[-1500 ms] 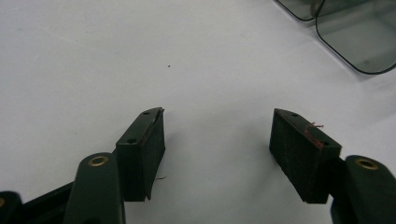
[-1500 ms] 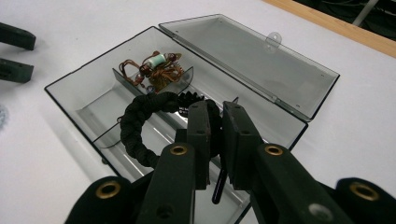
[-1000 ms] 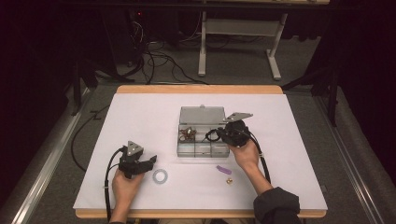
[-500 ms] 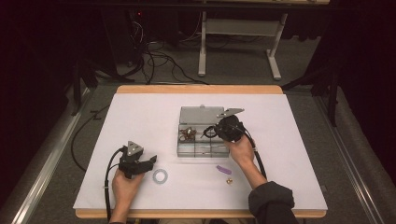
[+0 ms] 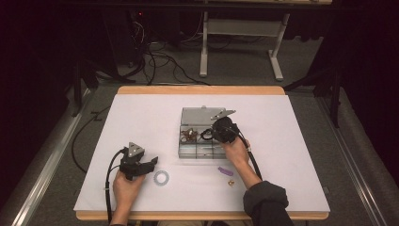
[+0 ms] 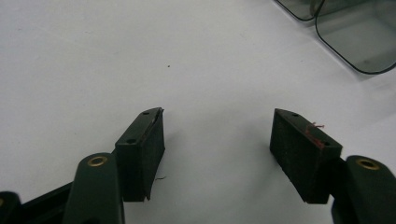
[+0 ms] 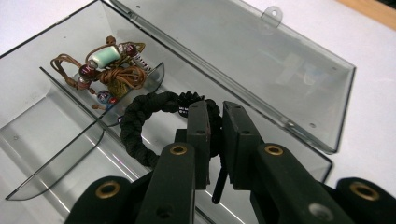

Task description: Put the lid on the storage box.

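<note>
While the right hand-held gripper (image 7: 214, 140) hangs over the open clear organiser box (image 7: 299, 93), its jaws are clenched on a black braided bracelet (image 7: 140, 126), and the loop dangles just above the box's compartments. That's the step in hand, as I read it: getting this bracelet down into a free section. From the high view the same right hand-held gripper (image 5: 217, 133) sits over the box (image 5: 200, 115) near the middle of the white surface (image 5: 306, 141).

Look at the far compartment: a brown cord bracelet with beads (image 7: 105, 70) already lies bundled there, behind a curved divider (image 7: 154, 81). The black loop hangs on the near side of that divider, so the sensible drop is the open section below it, not on top of the beads. Lower until the loop rests flat on the floor of the box before letting go, or it may catch on a divider edge and hang half out. Watch the raised lid (image 7: 233, 42) too; it stands close behind the jaws.

Over on the other side, the left hand-held gripper (image 6: 217, 140) rests low over bare surface, jaws released and wide apart with nothing between them. In the high view a small clear ring (image 5: 162, 177) lies just beside the left hand-held gripper (image 5: 150, 165), and a purple piece (image 5: 225, 170) and a tiny gold piece (image 5: 230, 182) wait near the right forearm.
</note>
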### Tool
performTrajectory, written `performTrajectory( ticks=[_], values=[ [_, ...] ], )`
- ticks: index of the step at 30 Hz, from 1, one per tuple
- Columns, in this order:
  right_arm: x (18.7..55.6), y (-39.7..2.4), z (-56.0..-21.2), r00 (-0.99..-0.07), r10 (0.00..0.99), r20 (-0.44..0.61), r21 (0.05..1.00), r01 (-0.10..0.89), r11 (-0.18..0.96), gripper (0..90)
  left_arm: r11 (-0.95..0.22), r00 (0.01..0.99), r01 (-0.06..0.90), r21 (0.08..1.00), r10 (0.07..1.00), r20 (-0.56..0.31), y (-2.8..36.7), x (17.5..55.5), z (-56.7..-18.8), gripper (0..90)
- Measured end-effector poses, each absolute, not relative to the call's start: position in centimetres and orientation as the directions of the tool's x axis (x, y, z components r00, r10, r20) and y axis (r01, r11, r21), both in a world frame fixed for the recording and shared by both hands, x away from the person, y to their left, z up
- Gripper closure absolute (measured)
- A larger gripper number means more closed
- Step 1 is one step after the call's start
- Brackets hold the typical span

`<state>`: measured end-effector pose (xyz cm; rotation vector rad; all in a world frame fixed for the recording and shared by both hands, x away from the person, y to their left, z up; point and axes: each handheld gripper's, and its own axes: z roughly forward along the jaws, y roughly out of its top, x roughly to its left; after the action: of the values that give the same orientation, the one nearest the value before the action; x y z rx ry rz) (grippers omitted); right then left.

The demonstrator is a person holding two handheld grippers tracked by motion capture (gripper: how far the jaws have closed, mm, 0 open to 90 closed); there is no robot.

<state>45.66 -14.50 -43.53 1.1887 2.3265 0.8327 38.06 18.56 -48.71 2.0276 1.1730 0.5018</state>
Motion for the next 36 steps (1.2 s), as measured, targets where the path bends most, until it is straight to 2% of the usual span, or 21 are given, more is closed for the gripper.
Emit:
performTrajectory(
  ticks=[9,36],
  values=[
    [46.1,-12.7,-44.1,-0.583,0.808,-0.082,0.643,0.588,0.49,82.5,-0.317,0.508,0.577,0.753,0.861,-0.026,18.6,38.1,-48.7,35.7],
    [47.6,-11.3,-44.6,-0.575,0.814,-0.079,0.586,0.634,0.505,81.7,-0.318,0.508,0.577,0.753,0.861,-0.026,18.6,38.1,-48.7,35.7]
  ],
)
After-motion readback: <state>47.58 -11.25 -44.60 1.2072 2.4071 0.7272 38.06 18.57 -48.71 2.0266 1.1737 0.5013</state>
